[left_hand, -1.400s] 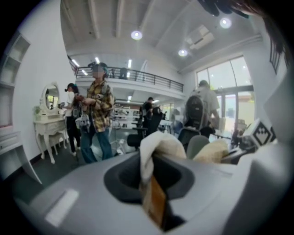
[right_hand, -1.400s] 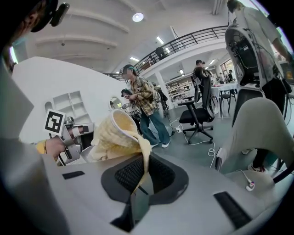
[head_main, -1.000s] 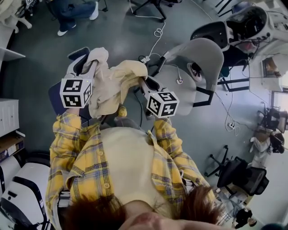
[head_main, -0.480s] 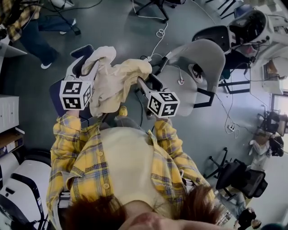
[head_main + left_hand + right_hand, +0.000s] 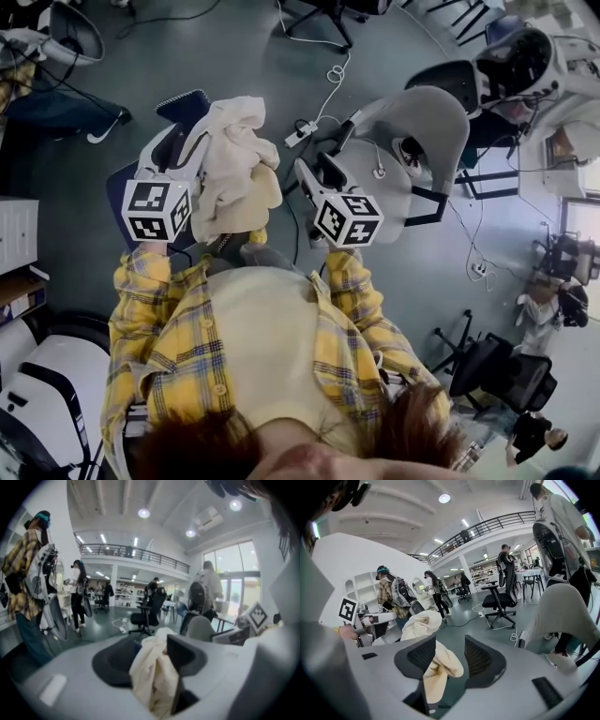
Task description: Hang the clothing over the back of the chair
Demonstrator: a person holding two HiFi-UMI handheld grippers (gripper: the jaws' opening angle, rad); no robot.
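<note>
The cream clothing (image 5: pixel 234 159) lies bunched over the back of a dark blue chair (image 5: pixel 183 101) in front of me. My left gripper (image 5: pixel 176 145) is at the garment's left edge and my right gripper (image 5: pixel 314 173) is just off its right edge. In the left gripper view a fold of the clothing (image 5: pixel 152 677) hangs between the spread jaws of the left gripper (image 5: pixel 150 653). In the right gripper view the clothing (image 5: pixel 438 667) rests against the left pad of the right gripper (image 5: pixel 450 656), with a gap to the other pad. Both grippers' jaws have just been opening.
A grey office chair (image 5: pixel 412 131) stands close on the right. A power strip (image 5: pixel 300 131) and cables (image 5: pixel 328 70) lie on the floor beyond. White cabinets (image 5: pixel 19 239) line the left side. People (image 5: pixel 28 573) and a black office chair (image 5: pixel 501 597) stand farther off.
Both grippers opened and let go of the clothing. The part that the right gripper held out to the right has dropped back into a bunch on the chair back.
</note>
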